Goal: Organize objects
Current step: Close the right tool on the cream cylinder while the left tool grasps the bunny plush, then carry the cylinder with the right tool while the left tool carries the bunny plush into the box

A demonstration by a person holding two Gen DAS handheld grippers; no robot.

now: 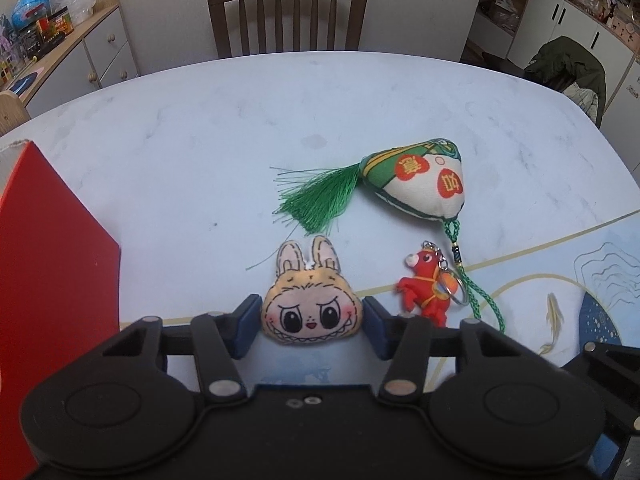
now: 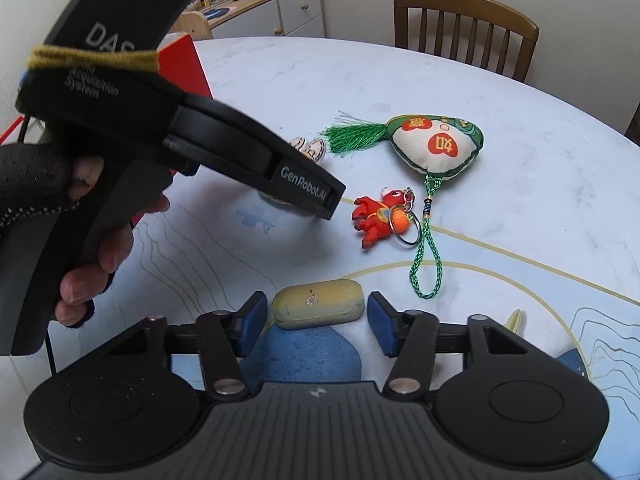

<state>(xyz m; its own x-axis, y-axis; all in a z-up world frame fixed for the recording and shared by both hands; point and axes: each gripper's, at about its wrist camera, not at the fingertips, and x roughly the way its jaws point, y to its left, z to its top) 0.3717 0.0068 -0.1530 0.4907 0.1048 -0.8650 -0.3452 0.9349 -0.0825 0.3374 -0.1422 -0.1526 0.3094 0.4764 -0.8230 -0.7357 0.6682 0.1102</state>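
Only partly seen, left tongs (image 1: 312, 316) clench the rabbit plush (image 1: 310, 306); right tongs (image 2: 318, 318) flank the yellow case (image 2: 318, 308), contact unclear.

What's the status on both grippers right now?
Left gripper shut on bunny plush. Right gripper open, straddling yellow case, small gaps both sides. Red horse keychain nearby, not blocking.

Right gripper (image 2: 314, 322) low over the worktop (image 2: 520, 200) — blue fingers (image 2: 252, 326) flank a yellow oblong case (image 2: 318, 309), a narrow gap showing on each side. Left gripper (image 2: 320, 200), held by a gloved hand (image 2: 92, 240), reaches in from the left. Beyond — red horse keychain (image 2: 376, 218), green-tasselled sachet (image 2: 436, 146), wooden chair (image 2: 466, 26).
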